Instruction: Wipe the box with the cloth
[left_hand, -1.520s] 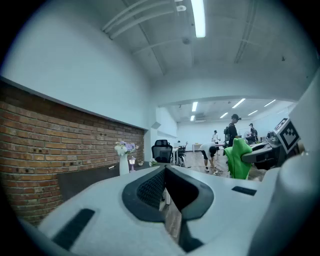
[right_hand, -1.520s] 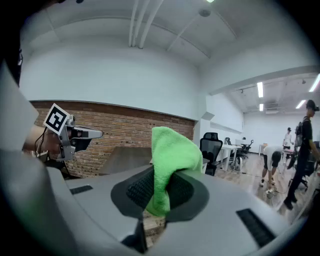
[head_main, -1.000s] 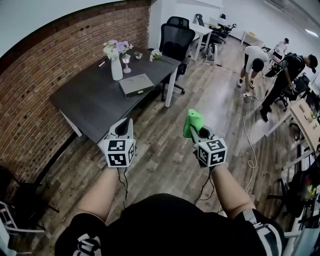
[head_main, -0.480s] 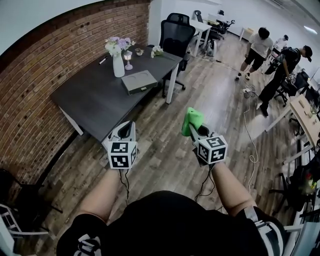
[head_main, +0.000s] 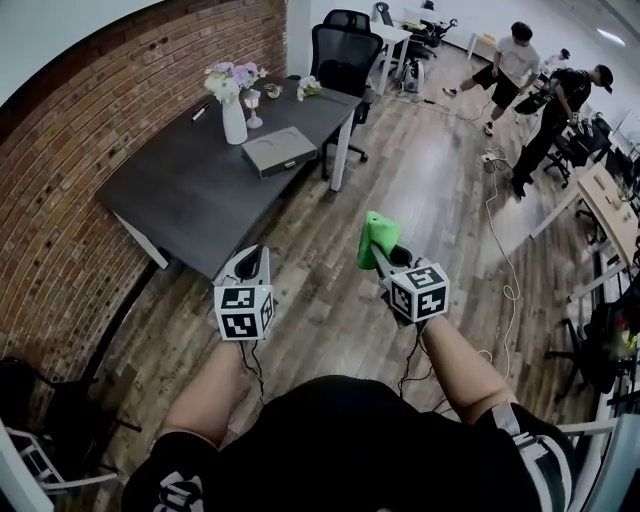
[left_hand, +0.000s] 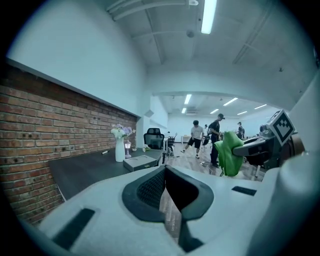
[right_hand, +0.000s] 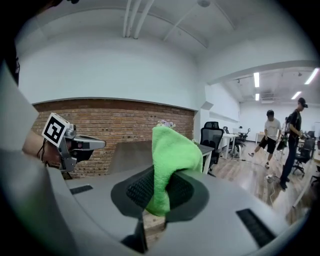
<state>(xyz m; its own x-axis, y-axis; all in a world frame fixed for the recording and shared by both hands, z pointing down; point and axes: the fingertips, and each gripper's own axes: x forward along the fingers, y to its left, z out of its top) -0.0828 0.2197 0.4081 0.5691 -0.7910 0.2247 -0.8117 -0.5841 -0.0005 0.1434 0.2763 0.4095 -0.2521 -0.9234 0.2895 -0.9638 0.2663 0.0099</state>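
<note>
Pinching green cloth (head_main: 374, 236) tight in right gripper (head_main: 386, 258); holding left gripper (head_main: 250, 266) closed, empty; standing well apart from box (head_main: 279, 152) on table (head_main: 180, 195).

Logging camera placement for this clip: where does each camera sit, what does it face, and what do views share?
Head view: on the person's head, steeply down at the table; forearms, left tongs, right tongs show.
Left gripper view: on the left tongs, facing the box; own jaws together, empty.
Right gripper view: on the right tongs, facing the brick wall; jaws clamp the cloth.
Shared: the cloth shows in all three.
</note>
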